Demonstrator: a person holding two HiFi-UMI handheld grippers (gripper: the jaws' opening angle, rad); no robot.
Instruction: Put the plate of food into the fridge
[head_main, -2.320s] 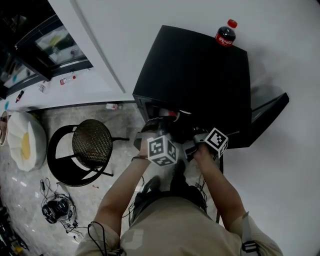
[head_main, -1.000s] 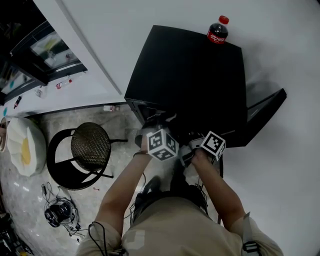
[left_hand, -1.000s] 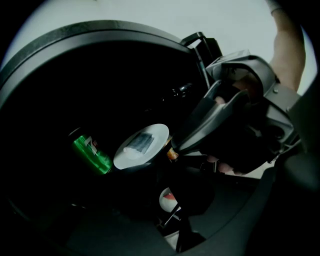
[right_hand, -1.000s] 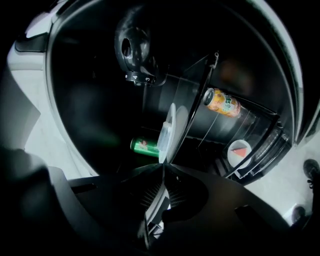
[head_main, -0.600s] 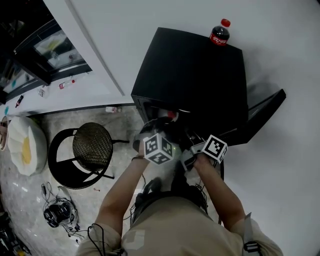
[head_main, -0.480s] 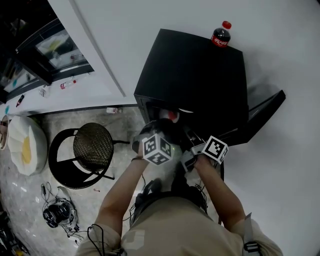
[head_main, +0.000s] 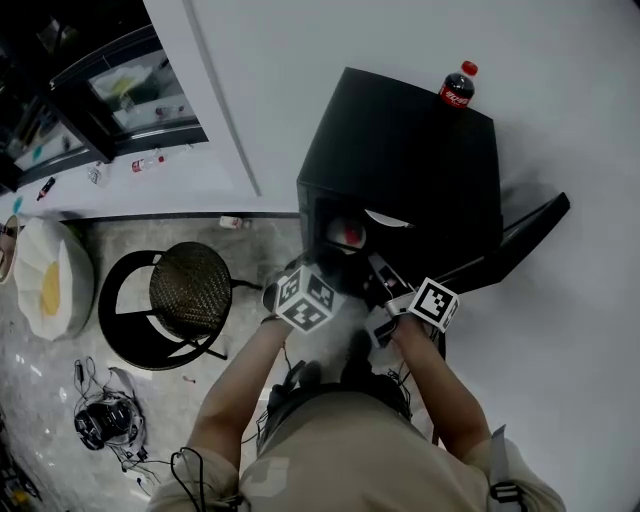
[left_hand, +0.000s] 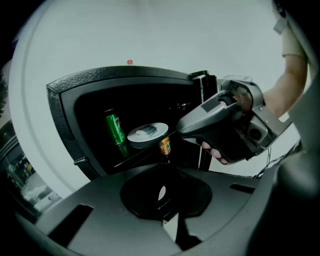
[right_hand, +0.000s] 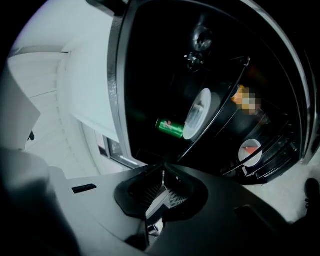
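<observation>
White round plate of food sits on a shelf inside the small black fridge, just beside an upright green can; door open. Left gripper: jaws just closed together, nothing between them. Right gripper: jaws together too, empty. Both face the opening.
</observation>
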